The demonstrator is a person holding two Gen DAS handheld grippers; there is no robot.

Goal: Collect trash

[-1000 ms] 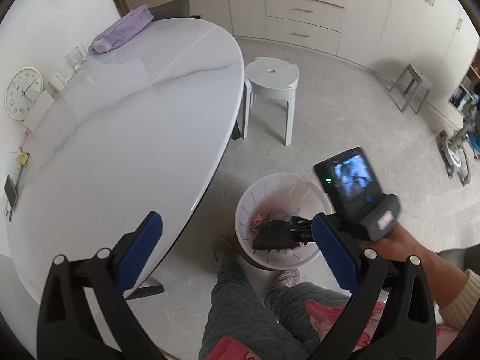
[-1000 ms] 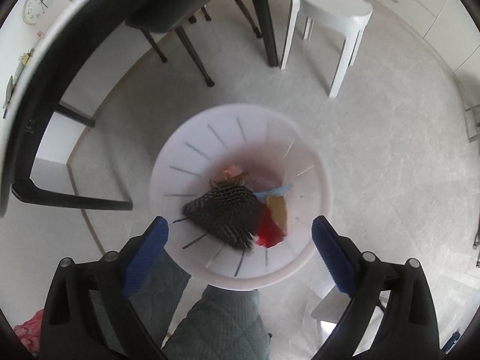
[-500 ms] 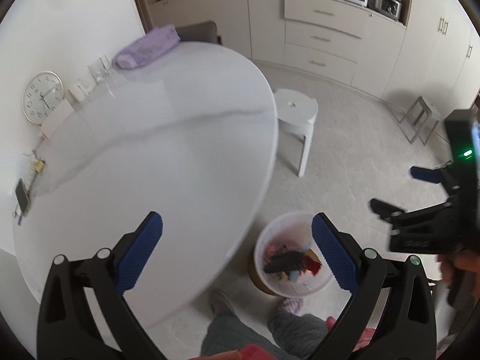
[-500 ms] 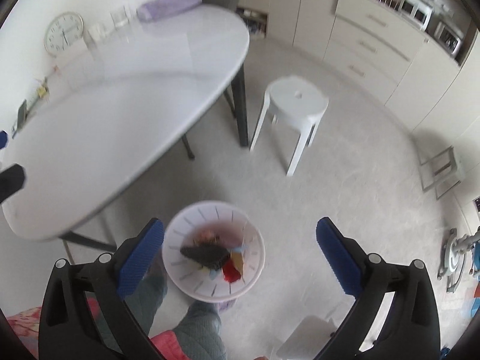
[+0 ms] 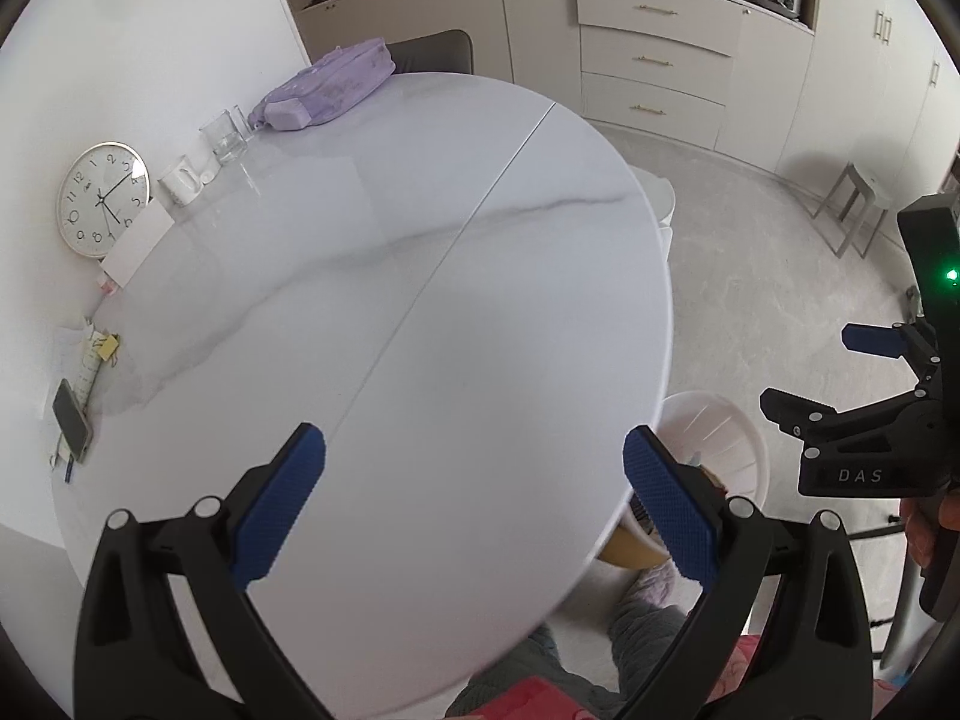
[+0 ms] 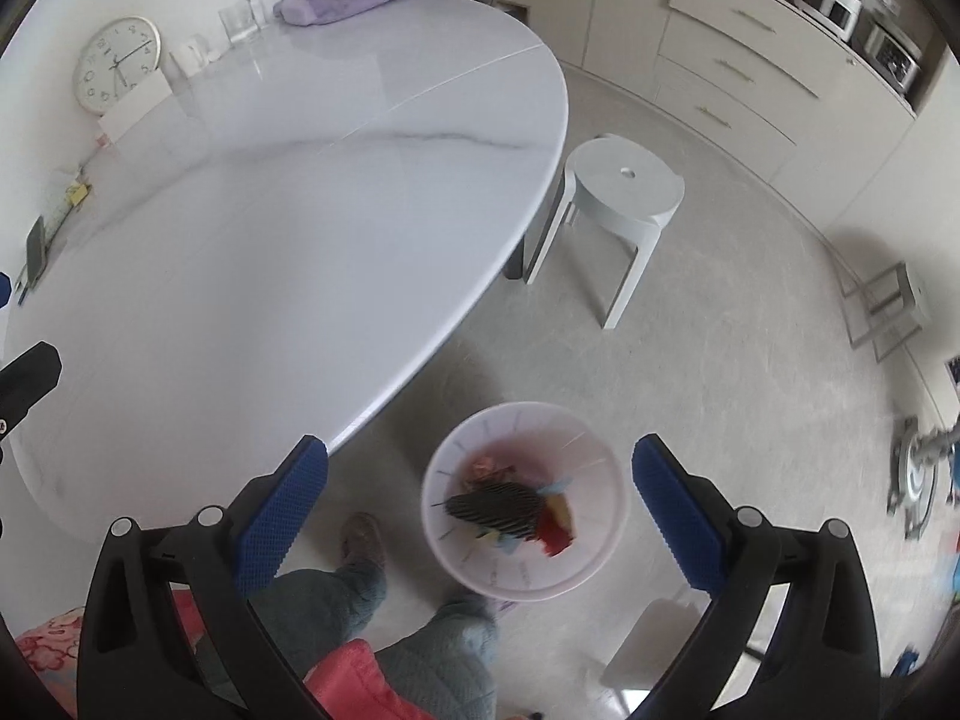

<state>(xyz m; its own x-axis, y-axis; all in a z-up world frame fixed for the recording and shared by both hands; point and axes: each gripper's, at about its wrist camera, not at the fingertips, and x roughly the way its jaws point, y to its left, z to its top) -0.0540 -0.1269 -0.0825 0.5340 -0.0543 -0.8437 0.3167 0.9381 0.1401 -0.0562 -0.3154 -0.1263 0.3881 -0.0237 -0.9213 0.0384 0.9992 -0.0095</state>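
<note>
A white waste bin (image 6: 600, 516) stands on the floor beside the table's near edge. It holds a black ridged piece (image 6: 498, 507) and red, yellow and blue scraps. Part of its rim also shows in the left wrist view (image 5: 729, 438). My left gripper (image 5: 474, 504) is open and empty above the white marble table (image 5: 390, 300). My right gripper (image 6: 480, 510) is open and empty, high above the bin. It also shows in the left wrist view (image 5: 840, 396) at the right edge.
At the table's far side are a lilac pouch (image 5: 327, 87), glasses (image 5: 223, 135), a mug (image 5: 179, 183), a clock (image 5: 102, 198) and a phone (image 5: 71, 420). A white stool (image 6: 618, 192) stands on the floor. The person's legs (image 6: 420, 630) are below. Cabinets (image 5: 660, 54) line the back.
Both grippers have risen and pulled back from the bin. The left one has swung over the table. The black piece lies in the bin throughout.
</note>
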